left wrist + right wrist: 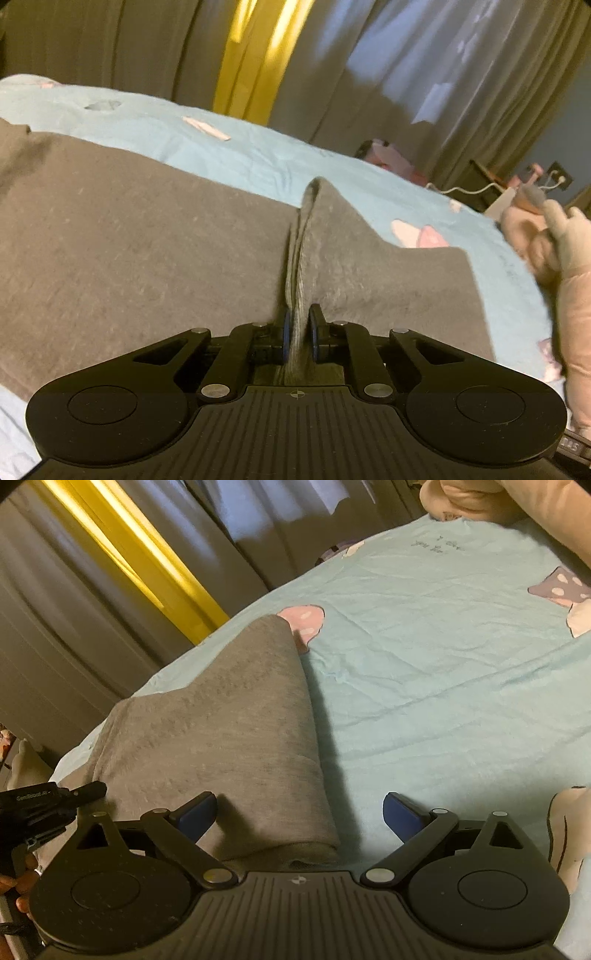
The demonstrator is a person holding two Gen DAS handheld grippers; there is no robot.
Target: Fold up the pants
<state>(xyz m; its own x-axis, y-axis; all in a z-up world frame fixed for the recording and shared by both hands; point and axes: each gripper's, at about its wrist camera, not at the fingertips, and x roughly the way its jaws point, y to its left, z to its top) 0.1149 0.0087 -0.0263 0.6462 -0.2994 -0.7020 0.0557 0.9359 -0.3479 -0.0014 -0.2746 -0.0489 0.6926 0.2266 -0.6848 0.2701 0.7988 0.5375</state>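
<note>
The grey pants (129, 240) lie spread on a light blue bed sheet (258, 155). My left gripper (300, 332) is shut on a pinched ridge of the grey cloth, which rises between its fingers and runs away from the camera. In the right wrist view the pants (221, 731) show as a folded grey stack with a raised far corner. My right gripper (299, 812) is open just above the near edge of that stack, its left finger (195, 812) over the cloth and its right finger (402, 814) over the bare sheet (443, 701). The left gripper's body (44, 808) shows at the left edge.
Grey curtains with a yellow strip (251, 55) hang behind the bed. Pink plush toys (569, 251) lie at the right edge of the bed, and a pink pillow (498, 494) lies at its far end. Cables and small items (517, 184) sit beyond the bed.
</note>
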